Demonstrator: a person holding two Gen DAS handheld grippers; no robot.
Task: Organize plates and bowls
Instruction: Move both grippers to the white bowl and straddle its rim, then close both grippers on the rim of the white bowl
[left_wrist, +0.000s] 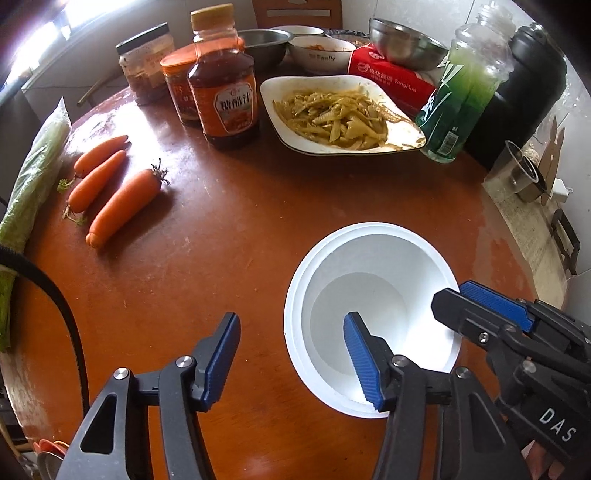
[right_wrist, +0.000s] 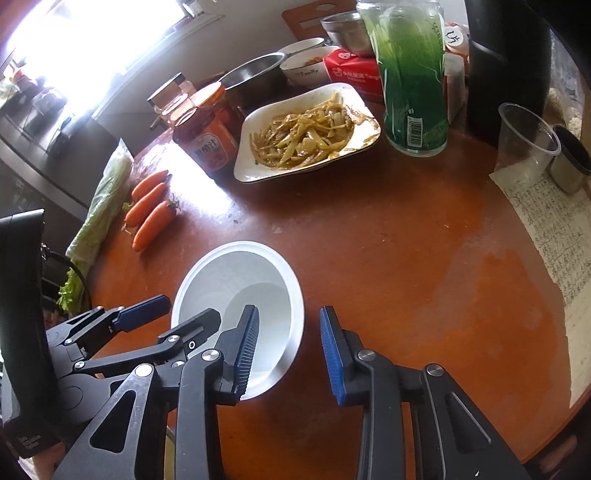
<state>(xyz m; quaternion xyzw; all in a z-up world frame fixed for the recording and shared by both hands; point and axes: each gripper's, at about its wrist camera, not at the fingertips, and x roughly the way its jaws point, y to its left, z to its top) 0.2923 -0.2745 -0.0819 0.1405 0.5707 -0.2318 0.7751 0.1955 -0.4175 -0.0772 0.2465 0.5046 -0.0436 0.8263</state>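
Both your left gripper (left_wrist: 291, 362) and right gripper (right_wrist: 290, 354) are spread, straddling the nested white bowls (left_wrist: 373, 295)' rim; uneven closing could tip or separate the stack.

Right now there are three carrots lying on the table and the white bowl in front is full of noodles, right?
Not quite. The three carrots do lie on the table, but the white bowl in front is empty. The left wrist view shows its bare white inside. The noodle-like food is on the white plate farther back.
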